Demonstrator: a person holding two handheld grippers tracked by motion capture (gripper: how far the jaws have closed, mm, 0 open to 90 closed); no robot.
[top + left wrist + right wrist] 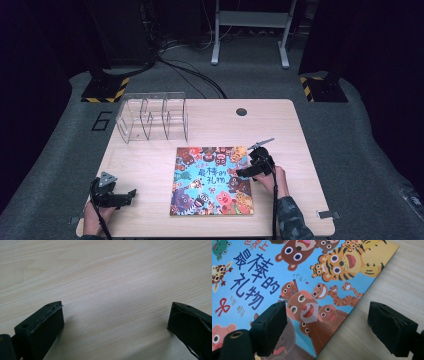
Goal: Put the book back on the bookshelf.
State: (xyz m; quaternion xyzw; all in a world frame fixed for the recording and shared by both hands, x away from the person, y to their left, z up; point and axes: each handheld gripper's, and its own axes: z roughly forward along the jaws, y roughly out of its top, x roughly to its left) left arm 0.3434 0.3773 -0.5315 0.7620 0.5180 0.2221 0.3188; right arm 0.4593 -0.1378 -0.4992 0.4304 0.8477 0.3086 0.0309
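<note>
Wooden table (150, 160) holds picture book (212, 181); both grippers' fingers released, right gripper (328, 330) straddling book edge.

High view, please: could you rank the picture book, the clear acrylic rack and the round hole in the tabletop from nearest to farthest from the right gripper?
Measured from the right gripper:
1. Picture book: directly beside it, its right edge under the open jaws.
2. Round hole: straight ahead, near the table's far edge.
3. Clear acrylic rack: far-left corner, farthest.
</note>
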